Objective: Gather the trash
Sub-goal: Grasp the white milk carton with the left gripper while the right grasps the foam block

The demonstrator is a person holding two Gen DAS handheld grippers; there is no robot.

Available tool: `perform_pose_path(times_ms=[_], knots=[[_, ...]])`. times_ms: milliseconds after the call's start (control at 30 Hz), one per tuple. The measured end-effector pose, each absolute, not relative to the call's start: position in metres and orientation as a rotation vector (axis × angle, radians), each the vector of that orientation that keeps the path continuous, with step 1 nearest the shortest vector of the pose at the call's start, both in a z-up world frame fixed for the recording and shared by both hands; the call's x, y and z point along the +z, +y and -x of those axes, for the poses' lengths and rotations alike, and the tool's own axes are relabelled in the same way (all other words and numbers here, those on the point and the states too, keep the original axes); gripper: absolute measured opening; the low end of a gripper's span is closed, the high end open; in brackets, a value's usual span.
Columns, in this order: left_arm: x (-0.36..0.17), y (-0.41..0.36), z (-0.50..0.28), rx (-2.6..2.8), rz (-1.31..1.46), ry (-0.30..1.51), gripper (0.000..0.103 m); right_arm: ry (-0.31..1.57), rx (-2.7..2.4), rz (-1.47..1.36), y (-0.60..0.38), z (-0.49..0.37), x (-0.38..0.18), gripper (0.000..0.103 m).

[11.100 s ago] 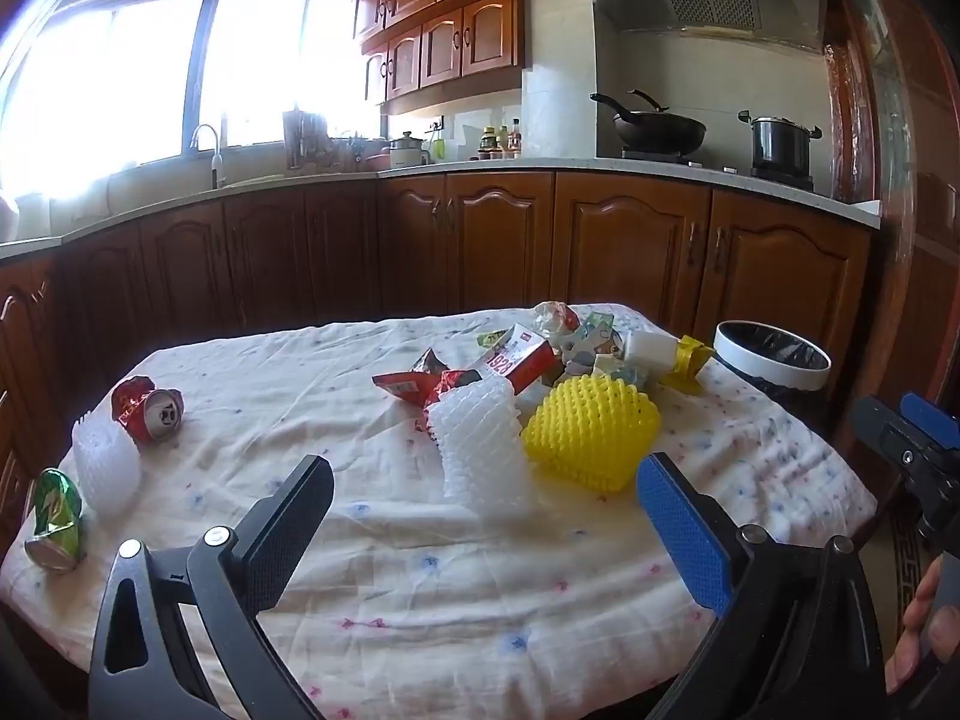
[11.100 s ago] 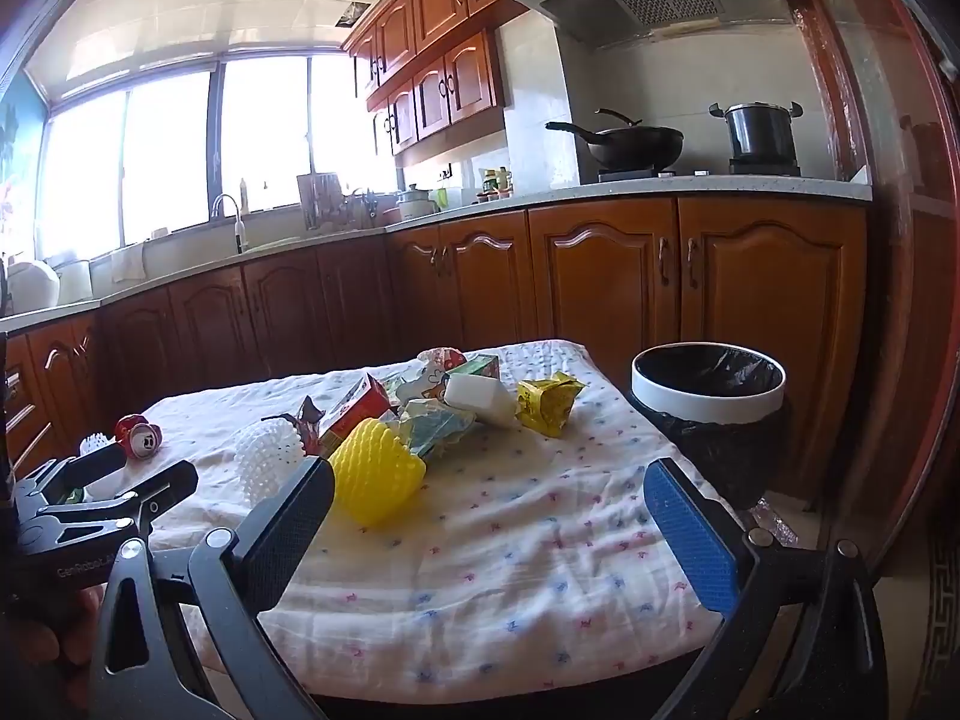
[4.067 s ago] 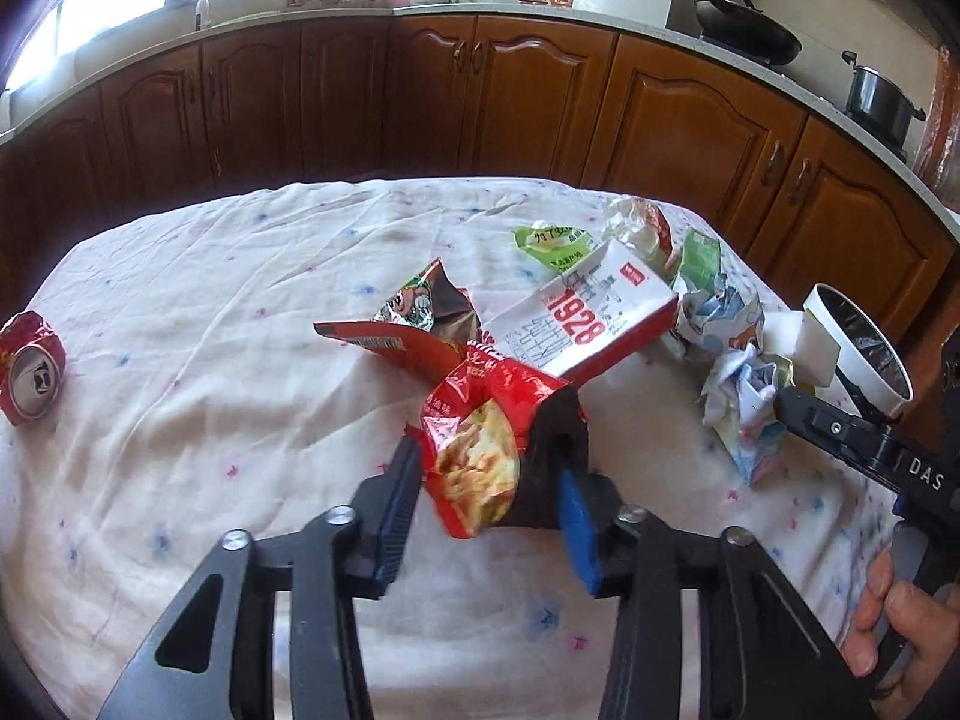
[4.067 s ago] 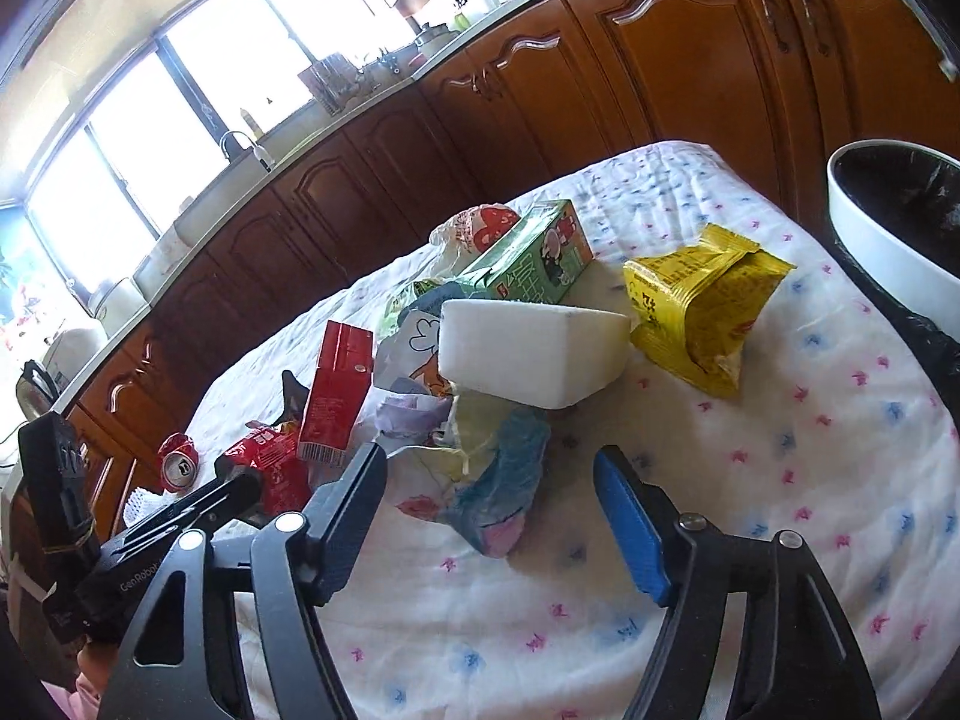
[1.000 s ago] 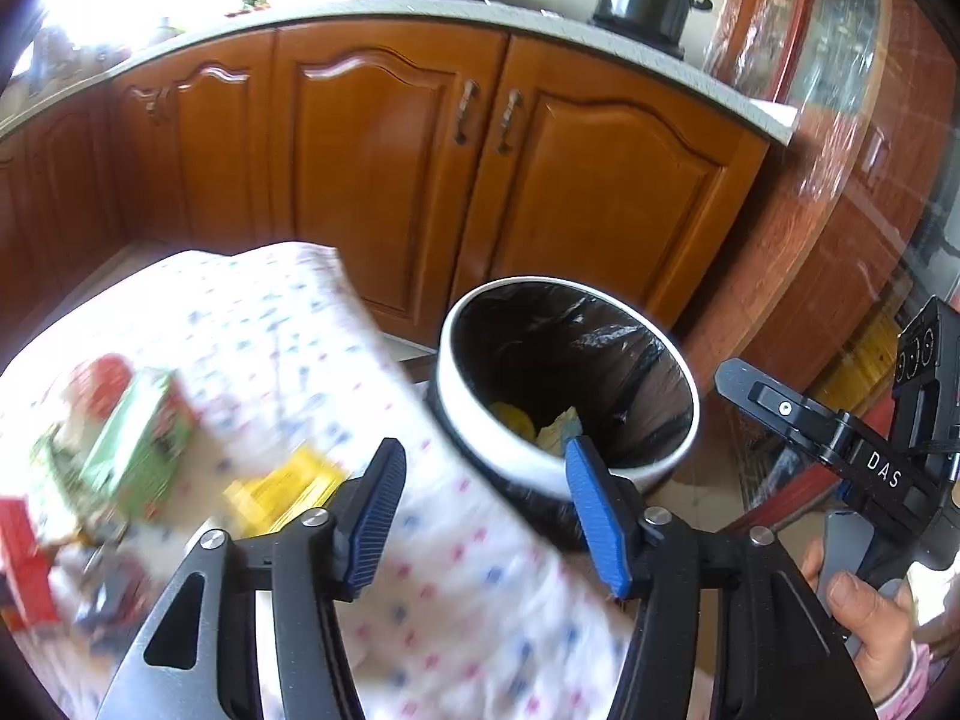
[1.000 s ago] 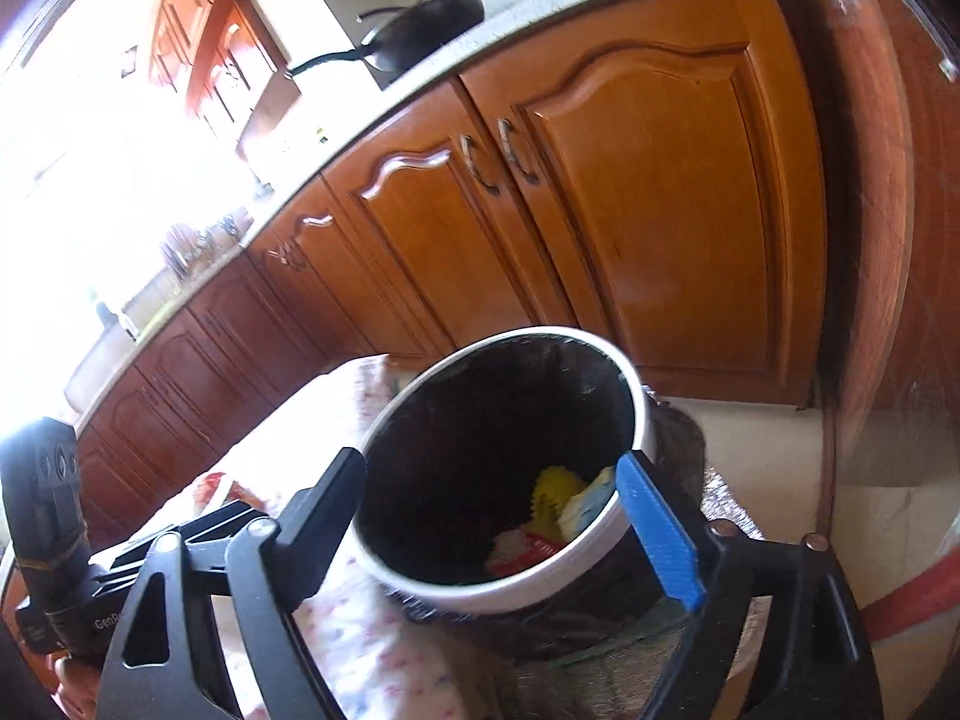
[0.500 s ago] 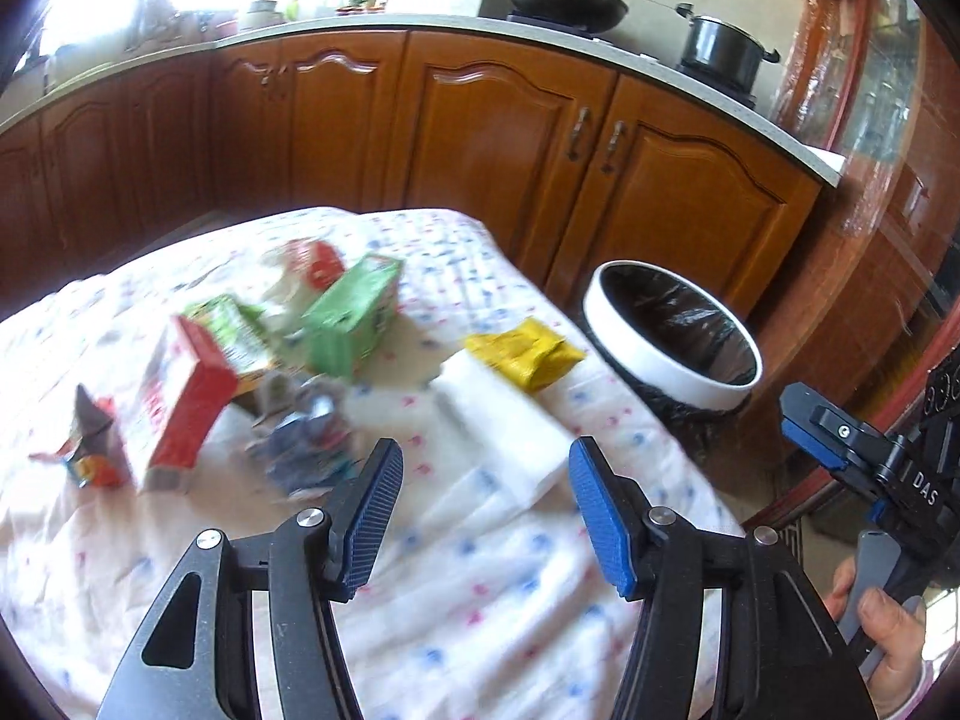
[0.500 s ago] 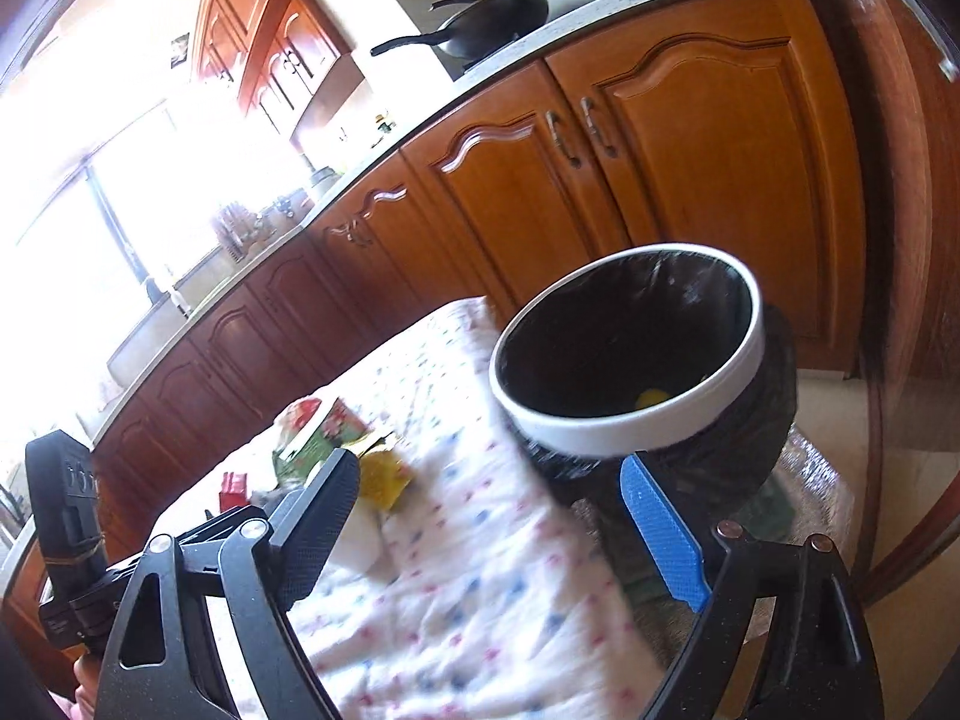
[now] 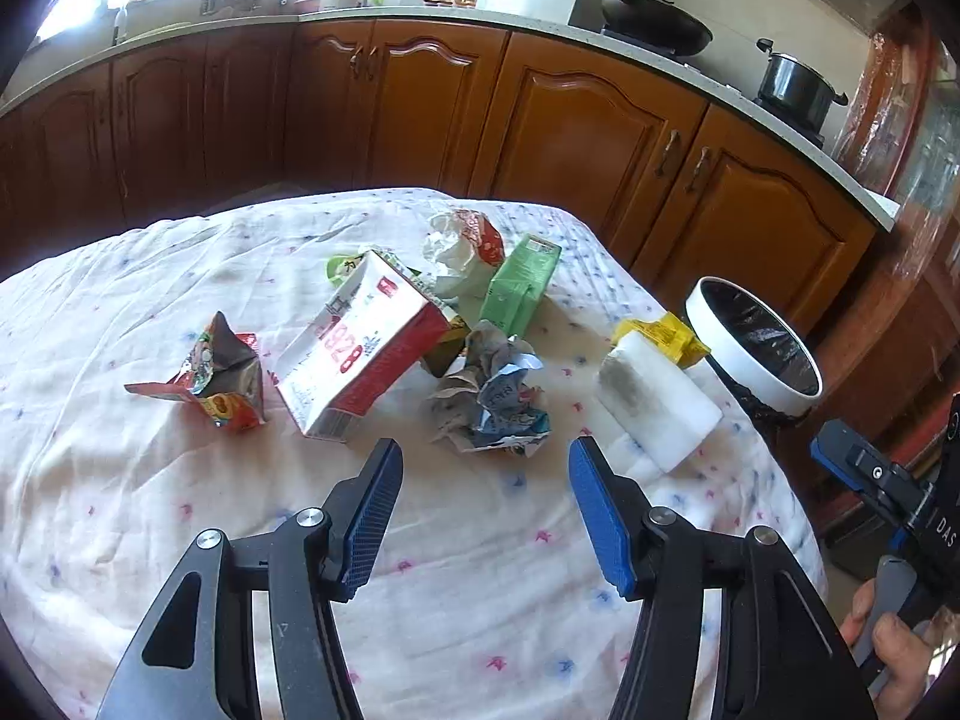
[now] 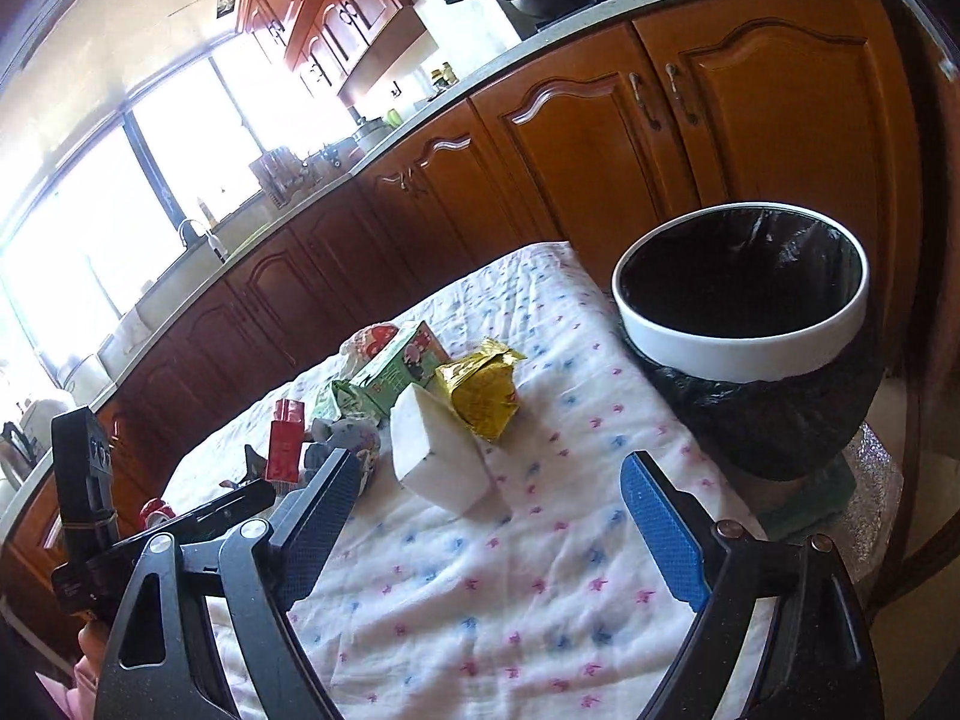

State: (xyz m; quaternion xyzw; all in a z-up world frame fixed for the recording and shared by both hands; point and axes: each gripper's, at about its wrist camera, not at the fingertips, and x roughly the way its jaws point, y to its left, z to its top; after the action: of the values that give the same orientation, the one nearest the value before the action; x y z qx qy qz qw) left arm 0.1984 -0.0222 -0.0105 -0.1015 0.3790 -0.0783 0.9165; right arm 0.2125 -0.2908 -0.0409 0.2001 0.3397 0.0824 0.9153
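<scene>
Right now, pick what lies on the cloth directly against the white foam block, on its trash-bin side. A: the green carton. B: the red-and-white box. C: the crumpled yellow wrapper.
C: the crumpled yellow wrapper touches the white foam block on the side nearer the white-rimmed trash bin.

Trash pile (image 9: 420, 336) mid table (image 9: 150, 540), bin (image 9: 753, 348) off table's right edge

Trash lies clustered on the worktop (image 9: 180, 528): red-white carton (image 9: 360, 354), crumpled wrapper (image 9: 489, 402), white block (image 9: 654, 402), yellow packet (image 9: 666, 333). Bin (image 9: 756, 339) stands beside.
</scene>
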Motion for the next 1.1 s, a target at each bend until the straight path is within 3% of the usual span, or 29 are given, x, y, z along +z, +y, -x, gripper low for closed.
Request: perform_pose_path(times_ms=[300,667,800,900,1000,1100], knots=[[-0.009,0.004,-0.213,-0.138,0.088,0.772,0.059,0.735,0.227,-0.309,-0.25,-0.228,-0.048,0.089],[-0.024,0.015,-0.269,-0.19,-0.114,0.821,0.073,0.785,0.242,-0.237,-0.227,-0.256,-0.063,0.083],[-0.037,0.015,-0.287,-0.206,-0.106,0.851,0.072,0.806,0.245,-0.226,-0.221,-0.263,-0.069,0.072],[-0.042,0.014,-0.289,-0.212,-0.106,0.852,0.062,0.821,0.244,-0.221,-0.218,-0.267,-0.073,0.061],[-0.04,0.012,-0.284,-0.214,-0.1,0.835,0.058,0.824,0.23,-0.213,-0.218,-0.269,-0.075,0.039],[-0.035,0.011,-0.275,-0.218,-0.07,0.822,0.056,0.82,0.236,-0.221,-0.22,-0.268,-0.074,0.034]])
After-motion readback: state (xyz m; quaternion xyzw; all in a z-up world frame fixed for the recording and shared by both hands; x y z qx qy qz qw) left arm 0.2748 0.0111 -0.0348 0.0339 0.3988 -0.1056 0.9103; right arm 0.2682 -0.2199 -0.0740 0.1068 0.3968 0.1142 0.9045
